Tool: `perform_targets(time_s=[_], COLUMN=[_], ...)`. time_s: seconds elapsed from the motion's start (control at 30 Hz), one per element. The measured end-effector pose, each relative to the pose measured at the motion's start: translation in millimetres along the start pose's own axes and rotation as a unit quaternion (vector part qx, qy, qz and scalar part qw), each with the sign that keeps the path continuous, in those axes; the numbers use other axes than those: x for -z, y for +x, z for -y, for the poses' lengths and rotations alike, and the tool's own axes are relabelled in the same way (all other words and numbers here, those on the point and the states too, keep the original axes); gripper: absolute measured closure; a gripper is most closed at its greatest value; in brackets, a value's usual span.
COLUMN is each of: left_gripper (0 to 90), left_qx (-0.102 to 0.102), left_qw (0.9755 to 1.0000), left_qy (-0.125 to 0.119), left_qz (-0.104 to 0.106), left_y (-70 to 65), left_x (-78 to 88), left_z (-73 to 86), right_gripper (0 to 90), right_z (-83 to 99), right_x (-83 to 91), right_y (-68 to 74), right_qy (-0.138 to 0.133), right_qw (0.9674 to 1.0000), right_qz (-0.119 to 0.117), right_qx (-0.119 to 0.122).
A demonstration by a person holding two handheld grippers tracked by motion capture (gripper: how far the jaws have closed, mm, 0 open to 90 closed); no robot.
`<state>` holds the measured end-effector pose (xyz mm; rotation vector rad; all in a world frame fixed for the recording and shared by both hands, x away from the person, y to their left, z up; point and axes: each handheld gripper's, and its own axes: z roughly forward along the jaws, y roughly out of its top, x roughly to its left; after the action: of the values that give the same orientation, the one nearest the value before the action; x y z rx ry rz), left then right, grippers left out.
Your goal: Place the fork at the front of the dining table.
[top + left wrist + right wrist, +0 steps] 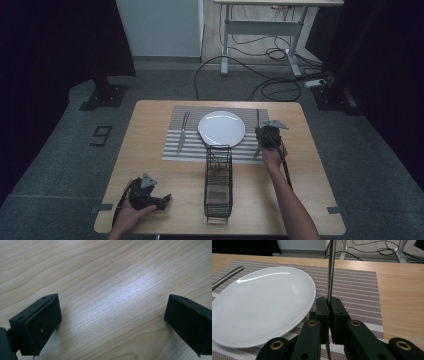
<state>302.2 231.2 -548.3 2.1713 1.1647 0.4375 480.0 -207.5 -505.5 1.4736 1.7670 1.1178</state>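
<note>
1. High view: a striped placemat [215,131] lies at the far middle of the tabletop [150,170], with a white plate [221,128] on it and one piece of cutlery [183,131] to the plate's left. The right gripper [265,137] sits at the mat's right edge, just beside the plate, over a thin metal utensil [257,118] that runs away from the person. A black wire rack [218,182] stands empty between the mat and the near edge. The left gripper [161,201] rests near the front left corner, well apart from everything.

2. Left gripper view: the jaws stand wide apart over bare wood, holding nothing; this hand is idle.

3. Right gripper view: the jaws are closed tight on the utensil's handle [331,270], which stands up between them beside the plate's rim [310,287]. Which kind of utensil it is I cannot tell, as its working end is hidden.

4. Judgement: the step in hand looks like the grasp of the right-hand utensil, either laying it on the mat or lifting it off. The next move calls for either a clean release flat on the mat or a steady lift clear of the plate's rim toward the rack.
</note>
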Motion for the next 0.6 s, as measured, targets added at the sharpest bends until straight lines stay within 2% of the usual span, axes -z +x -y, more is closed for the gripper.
perform_targets(time_s=[0.2,0.47,0.6], left_gripper=[0.8,0.8,0.8], left_qx=[0.000,0.000,-0.001], left_qw=[1.0000,1.0000,1.0000], left_qy=[0.000,0.000,0.000], left_qz=[0.000,0.000,0.001], left_y=[0.0,0.1,0.2], left_x=[0.0,0.0,0.1], left_z=[0.0,0.0,0.1], right_gripper=[85.8,85.9,85.9], right_z=[-1.1,1.1,1.8], right_x=[-5.5,-13.4,-15.7], right_y=[-0.7,-4.5,-5.0], right_qy=[0.008,0.013,0.015], right_qw=[0.9999,0.9994,0.9992], right_qz=[-0.001,0.004,0.007], right_qx=[-0.008,-0.033,-0.036])
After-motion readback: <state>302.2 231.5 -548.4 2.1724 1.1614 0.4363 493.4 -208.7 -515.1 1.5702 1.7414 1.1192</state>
